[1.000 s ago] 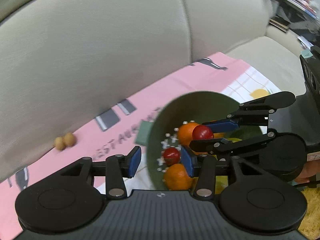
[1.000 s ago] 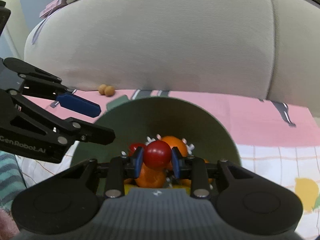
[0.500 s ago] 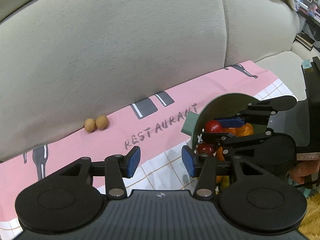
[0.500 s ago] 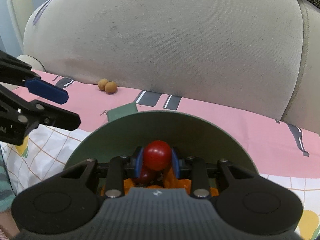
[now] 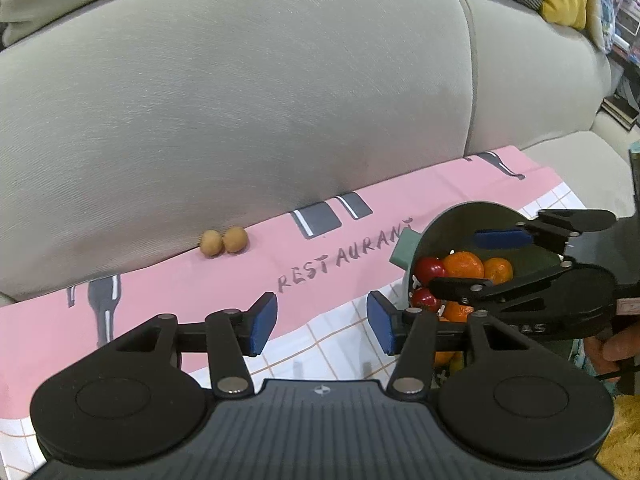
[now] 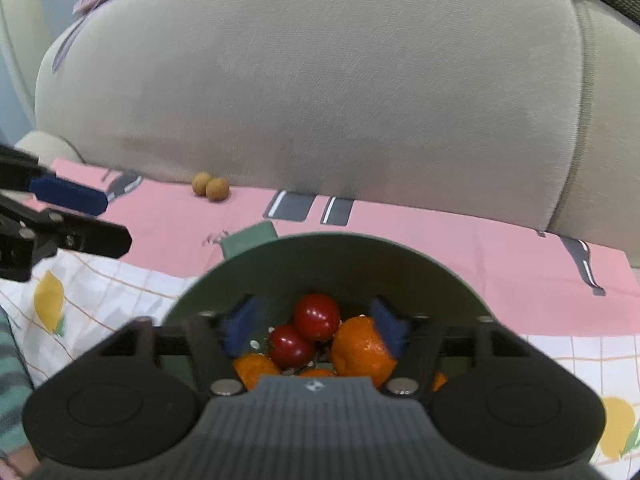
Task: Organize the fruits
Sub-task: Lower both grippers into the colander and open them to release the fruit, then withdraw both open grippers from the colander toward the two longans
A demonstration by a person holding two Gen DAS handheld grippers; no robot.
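A: Checking the next pick: two small tan round fruits [image 5: 223,242] lie touching side by side on the pink printed cloth [image 5: 168,280], right at the foot of the beige sofa cushion [image 5: 240,100]. They sit ahead and slightly left of the left gripper [image 5: 322,326], well apart from it. The pair's long axis runs roughly across that view.

B: Which side is closer?

A: Left, I'd judge. Right gripper [image 6: 316,330] hangs over the dark green bowl [image 6: 320,252], further from the pair.

B: Jaw states?

A: Left jaws spread, just been widening, nothing between them. Right jaws have just sprung apart; the blue pads are blurred and touch nothing. The upper glossy red round fruit [image 6: 317,317] between them rests on the pile in the bowl.

B: Counts?

A: Two tan fruits outside. In the bowl: two red visible, at least three orange mandarins [image 6: 362,352], more possibly hidden under the gripper body. One bowl.
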